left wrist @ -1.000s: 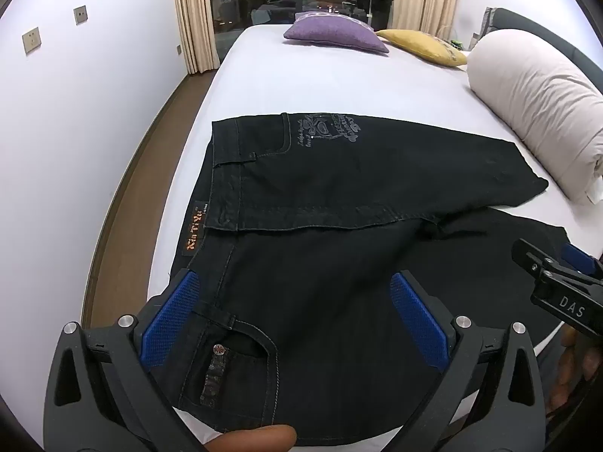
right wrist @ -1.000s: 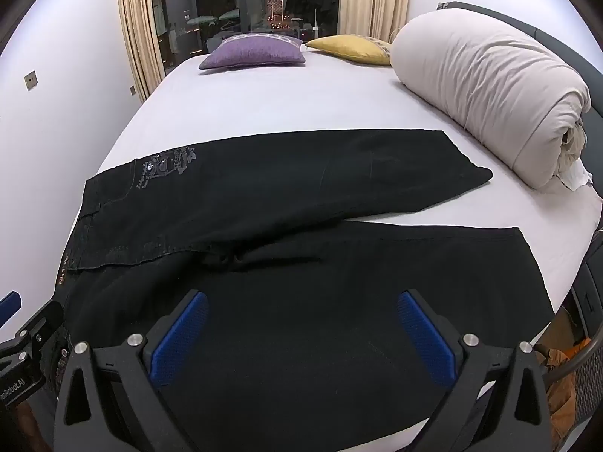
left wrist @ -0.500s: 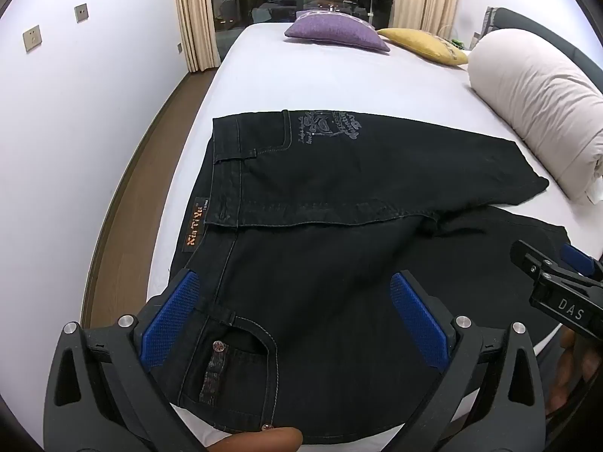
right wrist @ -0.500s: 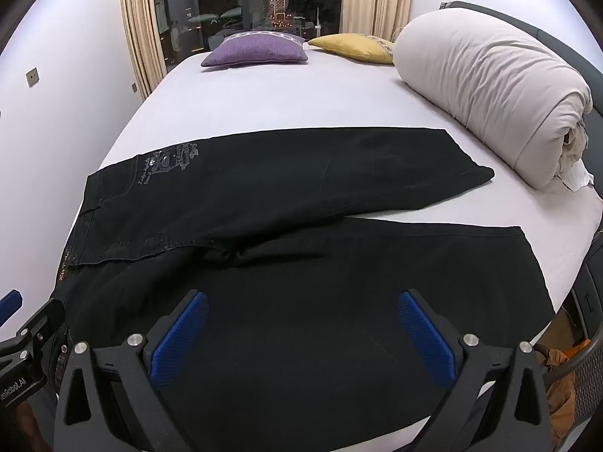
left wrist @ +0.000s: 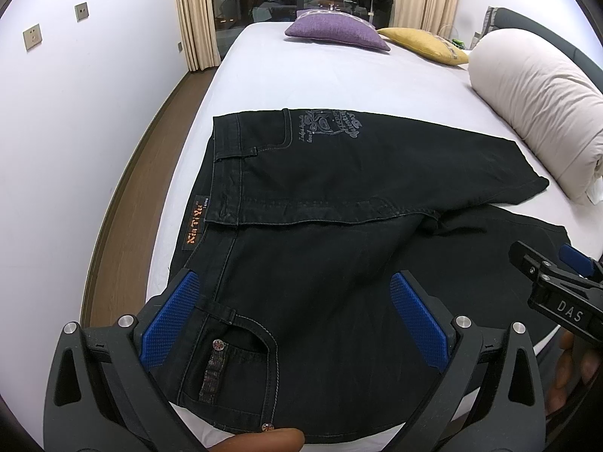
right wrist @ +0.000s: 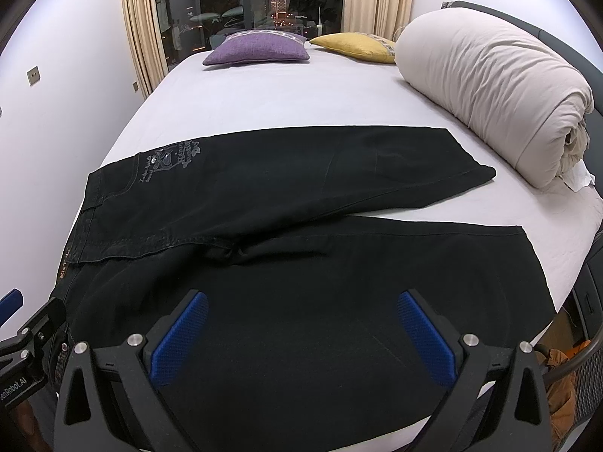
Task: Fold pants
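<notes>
Jaws wide above black pants (left wrist: pixel 339 196)

The black pants (left wrist: pixel 320 196) lie flat and unfolded on the white bed (left wrist: pixel 339 75), waistband toward the bed's left edge, both legs spread apart in a V toward its right edge.

My bed (right wrist: pixel 286 98) carries everything, under a plain white sheet. Black pants (right wrist: pixel 301 263) lie spread flat across its near end, waistband left, legs running right. A rolled duvet (right wrist: pixel 490 86) lies along the right side. At the far end sit a purple cushion (right wrist: pixel 256 47) and a yellow cushion (right wrist: pixel 354 45).
</notes>
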